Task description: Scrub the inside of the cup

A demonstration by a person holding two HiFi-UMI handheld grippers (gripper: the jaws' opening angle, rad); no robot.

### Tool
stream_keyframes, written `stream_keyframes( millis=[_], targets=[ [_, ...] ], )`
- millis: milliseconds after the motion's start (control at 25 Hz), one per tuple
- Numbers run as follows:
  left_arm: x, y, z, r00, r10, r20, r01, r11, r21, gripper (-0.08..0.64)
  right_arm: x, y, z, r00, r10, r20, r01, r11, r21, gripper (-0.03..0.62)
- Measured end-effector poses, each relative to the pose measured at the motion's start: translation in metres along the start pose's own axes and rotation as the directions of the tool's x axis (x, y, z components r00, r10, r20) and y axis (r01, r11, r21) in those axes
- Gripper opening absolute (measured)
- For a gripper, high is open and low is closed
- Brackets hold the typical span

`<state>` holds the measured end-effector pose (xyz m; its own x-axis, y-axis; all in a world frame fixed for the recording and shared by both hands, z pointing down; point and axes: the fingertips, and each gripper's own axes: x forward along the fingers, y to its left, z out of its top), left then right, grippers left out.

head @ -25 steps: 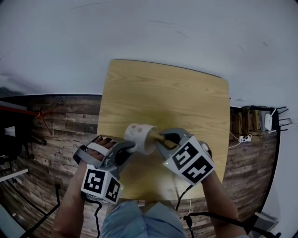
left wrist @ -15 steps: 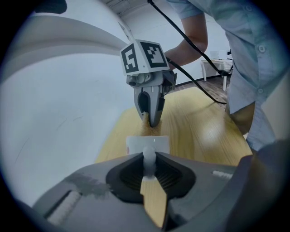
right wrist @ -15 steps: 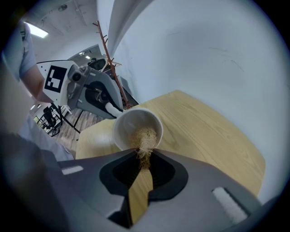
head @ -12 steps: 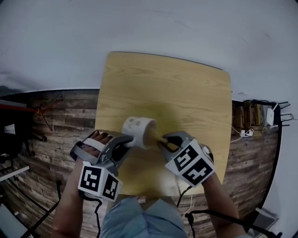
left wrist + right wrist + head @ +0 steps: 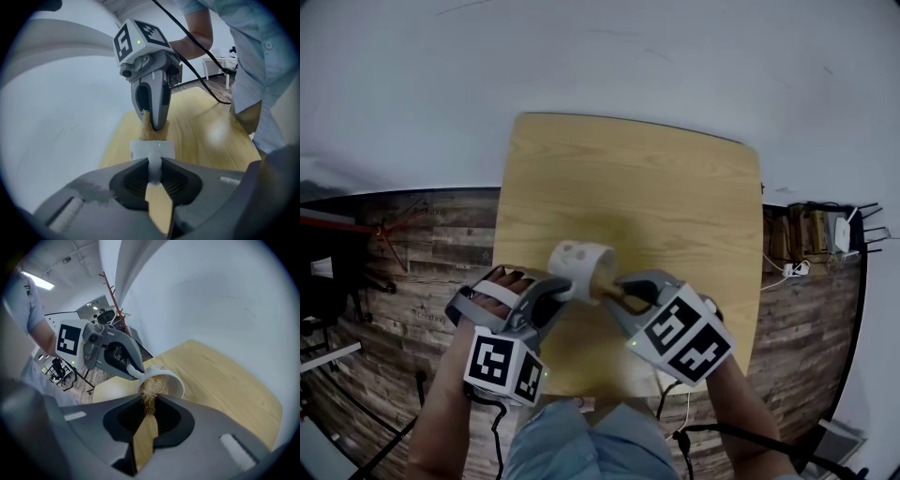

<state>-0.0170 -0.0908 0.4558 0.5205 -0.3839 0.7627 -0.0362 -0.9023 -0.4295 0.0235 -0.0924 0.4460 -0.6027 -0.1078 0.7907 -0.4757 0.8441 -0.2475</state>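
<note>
Over the near part of the wooden table, the left gripper is clamped on the handle of the white cup, which is held on its side above the table, and a tan fibrous scrubber is pushed into its mouth, pinched in the right gripper.

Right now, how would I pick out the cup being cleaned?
Look at the light wooden table, near its front edge, between the left tool and right tool. The cup is the white one tipped sideways, with a tan fibrous scrubber pushed into its mouth.
</note>
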Motion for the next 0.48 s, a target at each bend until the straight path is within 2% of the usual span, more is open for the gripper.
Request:
stream_keyframes(
  millis=[480],
  targets=[
    [-0.001,-0.002,0.001,1.000,-0.019,0.001,0.019,0.999,0.030,0.074,0.003,-0.026,0.008,0.997,-0.072,0.011,0.073,0.996,-0.053,0.049]
  ],
)
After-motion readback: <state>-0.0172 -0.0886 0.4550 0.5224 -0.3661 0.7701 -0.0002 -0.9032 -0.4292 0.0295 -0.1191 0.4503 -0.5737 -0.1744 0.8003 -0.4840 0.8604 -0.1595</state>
